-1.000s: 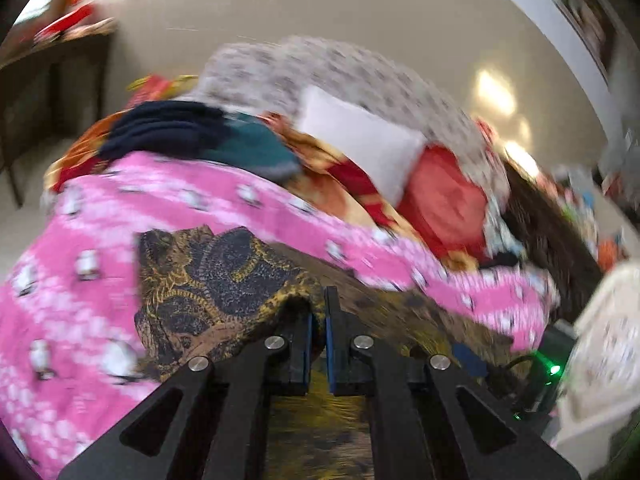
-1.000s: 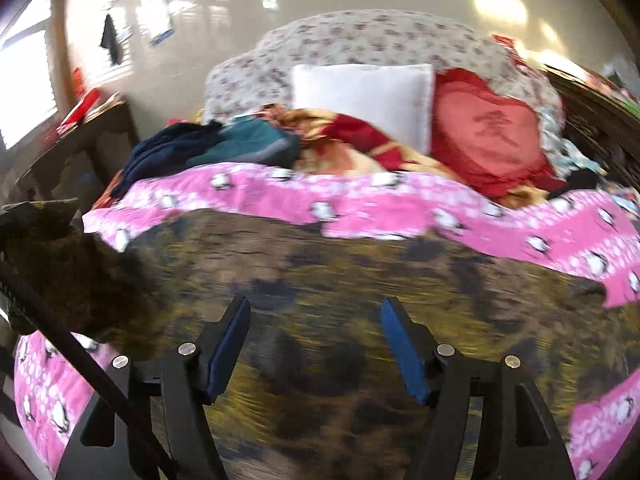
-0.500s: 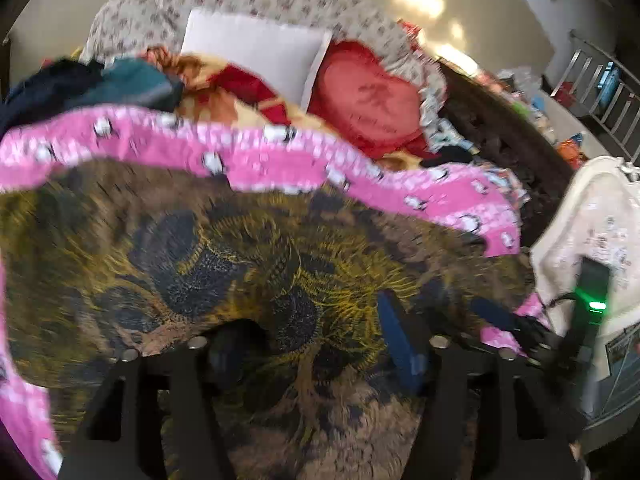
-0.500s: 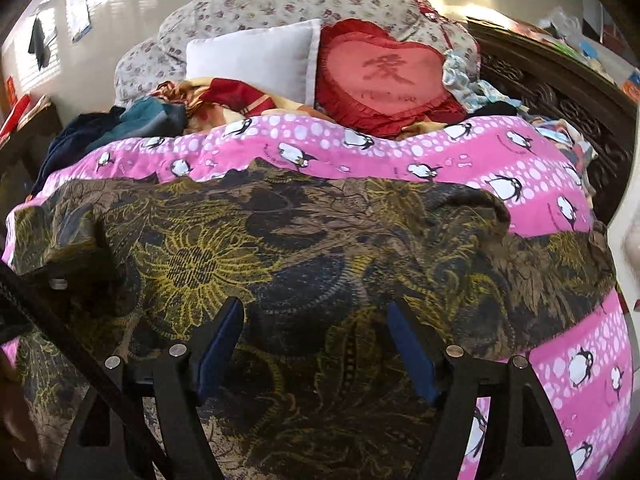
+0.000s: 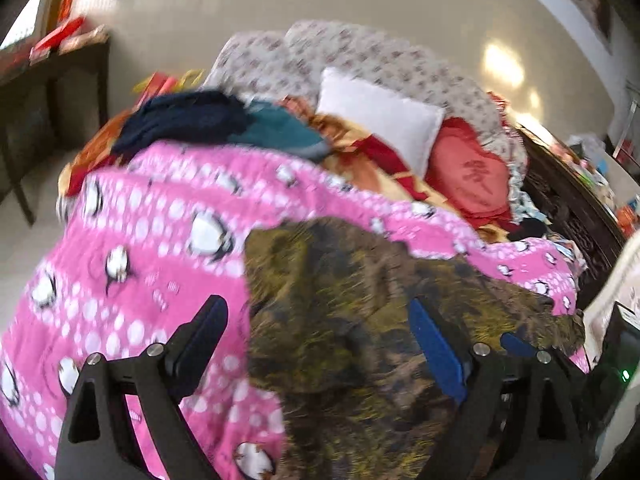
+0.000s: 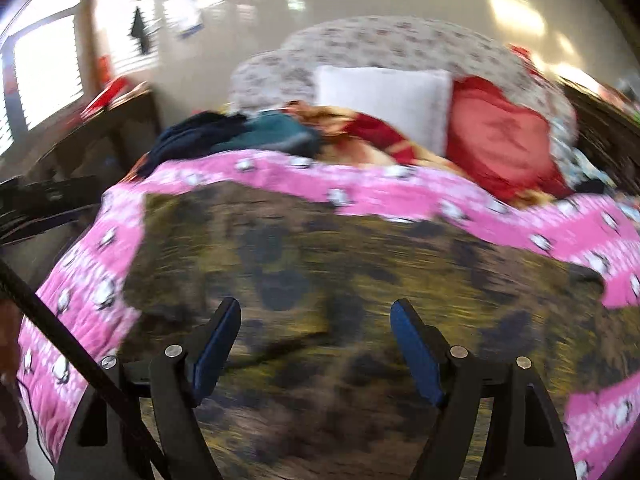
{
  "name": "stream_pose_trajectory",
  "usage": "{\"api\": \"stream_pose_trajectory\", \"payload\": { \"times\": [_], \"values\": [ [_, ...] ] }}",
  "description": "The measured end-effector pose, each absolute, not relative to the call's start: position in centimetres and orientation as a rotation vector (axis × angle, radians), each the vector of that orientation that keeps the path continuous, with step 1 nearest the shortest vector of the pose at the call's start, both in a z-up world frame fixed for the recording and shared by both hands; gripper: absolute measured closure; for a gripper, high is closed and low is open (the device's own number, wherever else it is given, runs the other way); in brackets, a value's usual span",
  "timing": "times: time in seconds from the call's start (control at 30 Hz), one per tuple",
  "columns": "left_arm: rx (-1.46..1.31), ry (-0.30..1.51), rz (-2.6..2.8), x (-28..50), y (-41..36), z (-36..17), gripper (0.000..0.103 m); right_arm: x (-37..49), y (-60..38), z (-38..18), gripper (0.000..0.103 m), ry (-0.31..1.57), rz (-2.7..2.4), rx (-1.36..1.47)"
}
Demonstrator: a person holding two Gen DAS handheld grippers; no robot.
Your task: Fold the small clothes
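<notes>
We see the dark garment (image 6: 360, 288), patterned in yellow and brown, spread flat on the pink penguin blanket (image 5: 132, 248) that covers the bed. In the right wrist view its long axis runs across the bed from left to right, its far edge lying along the blanket's pink border and its left edge dropping towards us. Motion blur hides the fine detail of its print.

Our left gripper (image 5: 316, 328) hovers low over the garment's left edge, pointing towards the head of the bed; its fingers stand wide apart with nothing between them. The left finger (image 5: 200, 332) hangs over bare pink blanket, the blue-padded right finger (image 5: 436, 344) over the cloth, so the garment's edge runs up between them.

Our right gripper (image 6: 316, 332) is also spread wide and holds nothing. It points the same way, above the middle of the garment, with cloth under both fingers.

Beyond the blanket lie a white pillow (image 6: 384, 96), a red heart cushion (image 6: 500, 140) and a heap of dark blue and teal clothes (image 5: 224, 124).
</notes>
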State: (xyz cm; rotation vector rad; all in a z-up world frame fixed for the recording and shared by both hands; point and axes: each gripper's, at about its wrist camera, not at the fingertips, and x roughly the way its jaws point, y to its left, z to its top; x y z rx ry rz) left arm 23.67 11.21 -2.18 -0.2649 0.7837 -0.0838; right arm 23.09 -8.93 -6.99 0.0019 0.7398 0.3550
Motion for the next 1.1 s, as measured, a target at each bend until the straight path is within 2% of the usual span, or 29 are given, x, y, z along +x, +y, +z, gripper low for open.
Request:
{"api": "stream_pose_trajectory", "payload": {
  "times": [0.17,0.33,0.37,0.43,0.5,0.67,0.83,1.1],
  "values": [
    [-0.251,0.834,-0.030,24.5,12.1,-5.2,0.012,23.8,-3.9,-9.0,0.022,0.751,0.411,-0.053],
    [-0.288,0.865,-0.008,25.1,12.9,-6.7,0.012,25.9,-1.5,-11.6,0.030,0.780,0.385,-0.084],
    [-0.293,0.868,-0.003,25.2,13.0,-6.8,0.012,26.2,-1.3,-11.9,0.037,0.783,0.377,-0.084],
    [-0.301,0.871,0.000,25.2,13.1,-6.7,0.012,27.0,-1.0,-12.7,0.072,0.808,0.367,-0.101],
    [-0.295,0.865,0.004,25.0,13.2,-6.4,0.012,27.2,-2.3,-12.4,0.092,0.803,0.372,-0.060],
    [-0.293,0.851,0.019,24.9,13.6,-5.8,0.012,26.4,-10.7,-8.1,0.094,0.730,0.406,0.195],
    [-0.295,0.858,0.027,25.2,13.6,-5.8,0.012,25.1,-19.4,-4.4,0.095,0.652,0.325,0.282],
    [-0.290,0.868,0.025,26.2,13.1,-5.6,0.012,24.6,-30.2,-4.5,0.095,0.642,0.110,0.403]
  ]
}}
